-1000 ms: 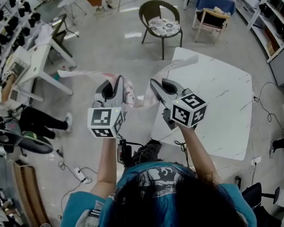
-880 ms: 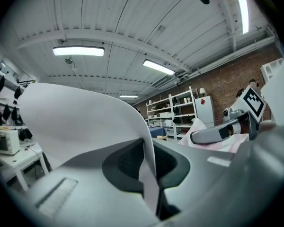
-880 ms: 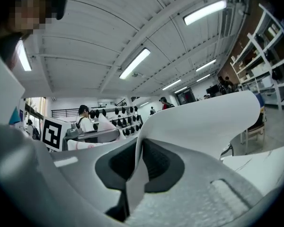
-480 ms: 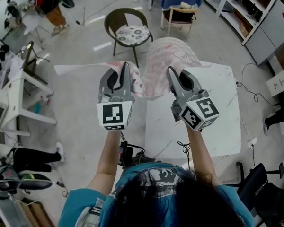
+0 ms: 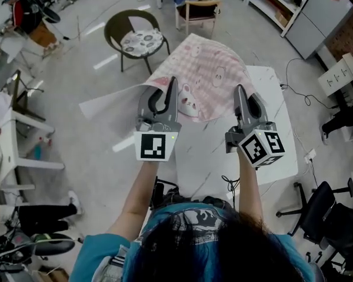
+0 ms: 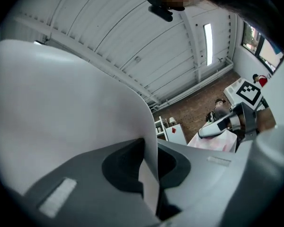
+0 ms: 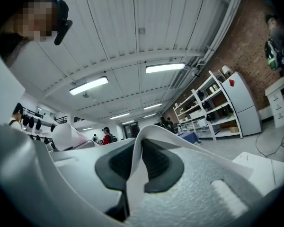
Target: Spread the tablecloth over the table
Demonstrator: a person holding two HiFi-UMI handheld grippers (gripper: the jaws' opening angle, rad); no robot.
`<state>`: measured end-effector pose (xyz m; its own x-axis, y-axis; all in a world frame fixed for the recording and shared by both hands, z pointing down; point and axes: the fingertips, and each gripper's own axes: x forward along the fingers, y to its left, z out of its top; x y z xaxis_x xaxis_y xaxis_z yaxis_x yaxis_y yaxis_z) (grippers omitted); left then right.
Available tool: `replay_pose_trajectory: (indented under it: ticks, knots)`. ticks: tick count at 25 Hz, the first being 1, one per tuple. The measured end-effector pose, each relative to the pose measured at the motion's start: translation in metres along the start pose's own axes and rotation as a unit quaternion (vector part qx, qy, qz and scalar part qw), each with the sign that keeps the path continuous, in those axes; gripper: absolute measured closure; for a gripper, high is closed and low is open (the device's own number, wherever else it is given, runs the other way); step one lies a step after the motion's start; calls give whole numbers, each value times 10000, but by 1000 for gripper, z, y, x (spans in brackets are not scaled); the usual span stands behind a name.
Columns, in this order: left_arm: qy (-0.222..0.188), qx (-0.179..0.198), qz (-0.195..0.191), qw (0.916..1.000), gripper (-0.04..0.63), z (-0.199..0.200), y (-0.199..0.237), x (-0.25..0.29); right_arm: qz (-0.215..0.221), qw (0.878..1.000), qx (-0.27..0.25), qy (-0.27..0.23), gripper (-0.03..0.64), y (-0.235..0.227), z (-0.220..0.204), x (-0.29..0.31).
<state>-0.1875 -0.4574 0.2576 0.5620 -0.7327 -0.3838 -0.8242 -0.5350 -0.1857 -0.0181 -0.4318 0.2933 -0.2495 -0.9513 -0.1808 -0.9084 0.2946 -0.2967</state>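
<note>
Tablecloth (image 5: 209,69), clamped in left tool (image 5: 169,90), right tool (image 5: 241,94)

Pink checks with little cartoon animals on my tablecloth (image 5: 209,69), plain white on its underside. The table (image 5: 275,98) beneath is white marble, faint grey veining. Upper left, the dark chair (image 5: 114,26) has a spotted white cushion (image 5: 142,40).

shirt (image 5: 97,257): teal | left gripper (image 5: 171,82), right gripper (image 5: 240,90): grey, black-white marked
</note>
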Motion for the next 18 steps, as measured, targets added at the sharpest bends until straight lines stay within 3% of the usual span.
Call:
replay_pose_trajectory:
  ticks: [2, 8, 11, 14, 18]
  knots:
    - [-77, -212, -110, 9997, 563, -3, -6, -2, -159, 9997, 157, -95, 601, -8, -1, -9]
    - [-196, -380, -306, 9986, 560, -8, -15, -4, -488, 9981, 295, -218, 601, -24, -1, -18]
    - [-286, -316, -623, 9971, 558, -6, -25, 6, -589, 9972, 242, -383, 601, -34, 8, -22]
    - [-482, -491, -951, 9931, 555, -6, -35, 21, -720, 9964, 147, -424, 600, -46, 15, -22]
    - [-437, -568, -1202, 9902, 555, -9, -61, 39, -893, 9944, 174, -547, 600, -71, 25, -35]
